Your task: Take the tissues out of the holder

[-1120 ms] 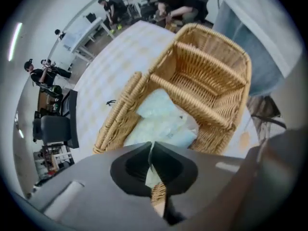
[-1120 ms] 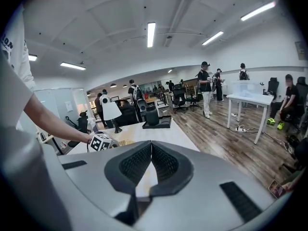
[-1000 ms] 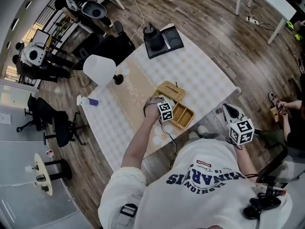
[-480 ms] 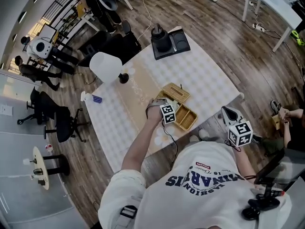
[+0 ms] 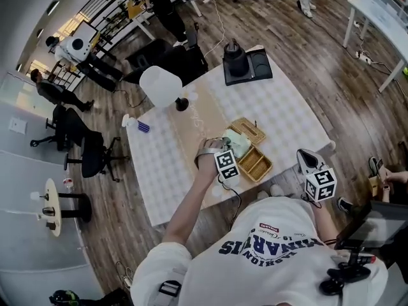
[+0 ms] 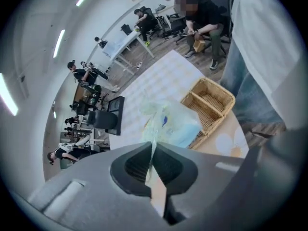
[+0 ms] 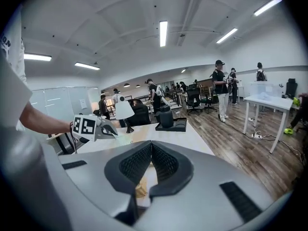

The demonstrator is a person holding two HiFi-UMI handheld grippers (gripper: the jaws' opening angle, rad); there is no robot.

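The left tool [image 6: 153, 163] has its jaws pressed together on a thin edge of clear wrapper, and the tissue pack [image 6: 176, 125] hangs from that pinch. The pack is soft and pale, greenish-white with a small blue mark on its film. In the head view the left tool [image 5: 224, 146] sits over the middle of the near side of the tabletop [image 5: 284, 107], with the tissue pack [image 5: 238, 143] just beyond its tips. The holder [image 5: 255, 163], an open wicker tray with a divider across it, lies on the tabletop just beside and below the pack; in the left gripper view the holder [image 6: 210, 101] shows its compartments bare. A second wicker piece [image 5: 250, 130] lies right next to the holder, on its far side.

The right tool [image 7: 151, 161] has its jaws together with nothing between the pads. It is held off the near right corner of the tabletop, well apart from the holder, as the head view shows the right tool [image 5: 305, 156]. From its own view the left tool [image 7: 107, 129] is seen raised above the tabletop.

Farther back stand a white lamp [image 5: 160, 85], a dark kettle [image 5: 234, 56] on a black tray [image 5: 256, 67], and a spray bottle [image 5: 135, 125] near the left edge.
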